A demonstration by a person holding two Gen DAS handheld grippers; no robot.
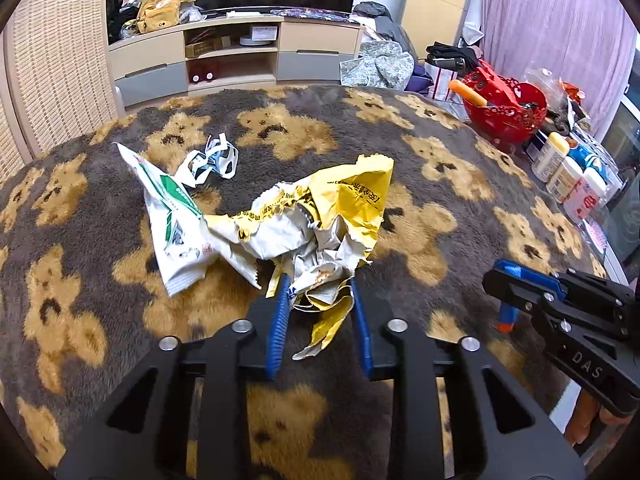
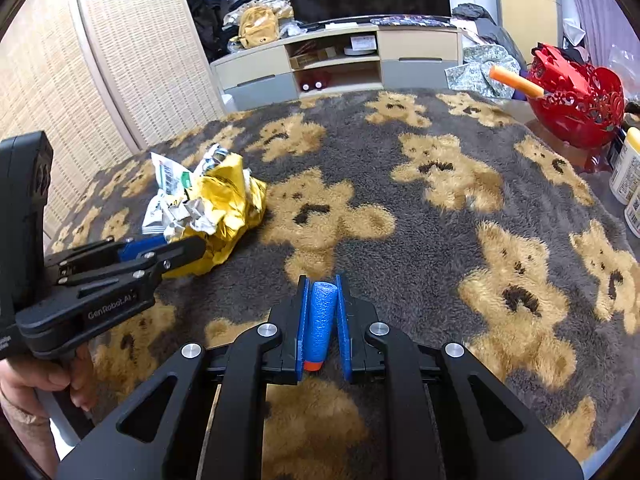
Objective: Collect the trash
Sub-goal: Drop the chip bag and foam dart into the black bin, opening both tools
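A crumpled yellow and white wrapper (image 1: 320, 220) lies on the bear-patterned blanket (image 1: 440, 208). My left gripper (image 1: 320, 284) has its blue pads on either side of the wrapper's near end and is shut on it. A white and green packet (image 1: 168, 216) and a torn white scrap (image 1: 212, 160) lie just left and behind. My right gripper (image 2: 324, 280) is shut on a blue foam dart with an orange tip (image 2: 322, 320), held above the blanket. It shows at the right in the left wrist view (image 1: 508, 280). The wrapper (image 2: 224, 208) and left gripper (image 2: 192, 246) show at the left.
A red openwork basket (image 2: 576, 100) with an orange stick in it stands at the blanket's far right. White bottles (image 1: 568, 176) stand along the right edge. A TV cabinet (image 1: 240, 52) and a woven screen (image 1: 52, 60) lie beyond.
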